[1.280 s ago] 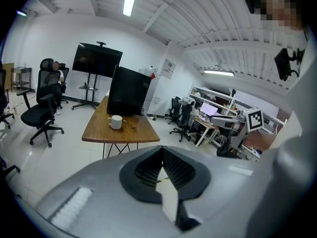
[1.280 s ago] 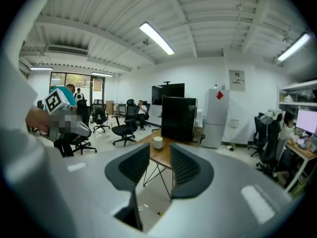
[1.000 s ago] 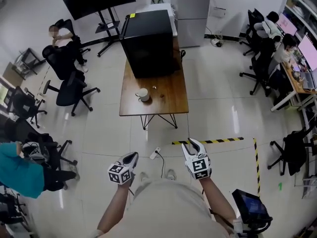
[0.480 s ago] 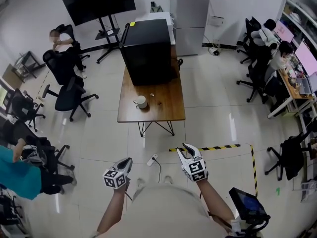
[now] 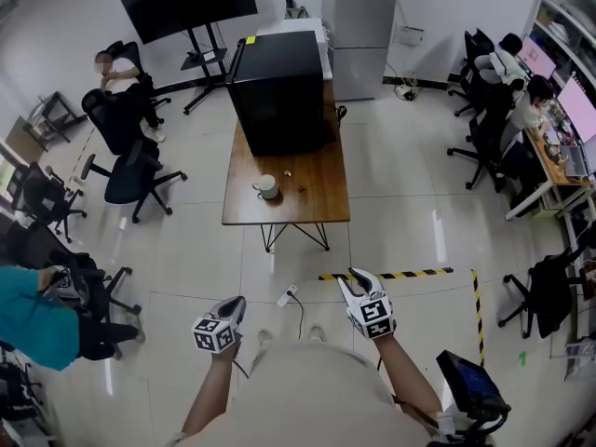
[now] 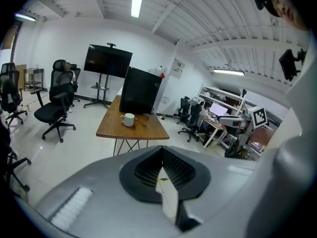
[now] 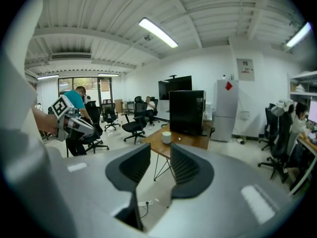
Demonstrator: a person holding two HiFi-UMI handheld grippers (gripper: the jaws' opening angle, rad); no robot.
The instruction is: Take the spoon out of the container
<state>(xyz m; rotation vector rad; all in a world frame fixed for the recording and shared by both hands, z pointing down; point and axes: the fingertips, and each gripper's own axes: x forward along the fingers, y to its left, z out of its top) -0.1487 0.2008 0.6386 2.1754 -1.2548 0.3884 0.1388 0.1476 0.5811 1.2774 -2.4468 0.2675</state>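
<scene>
Centrally, wooden table (image 5: 317,192), white mug (image 5: 266,186), glossy floor (image 5: 186,250)

Mid-floor, a wooden bench (image 5: 312,194) on thin black legs, a large black cabinet (image 5: 282,87) on its far end. Beyond, a dark screen (image 5: 186,3) on a stand and a white fridge (image 5: 361,26). Left, black office chairs (image 5: 130,170) and a person (image 5: 33,329) in a teal top. On the tiled floor (image 5: 186,250) near the bench, a white power strip (image 5: 288,294) and yellow-black tape (image 5: 391,274). Right, pink-lit monitors (image 5: 577,96).
</scene>
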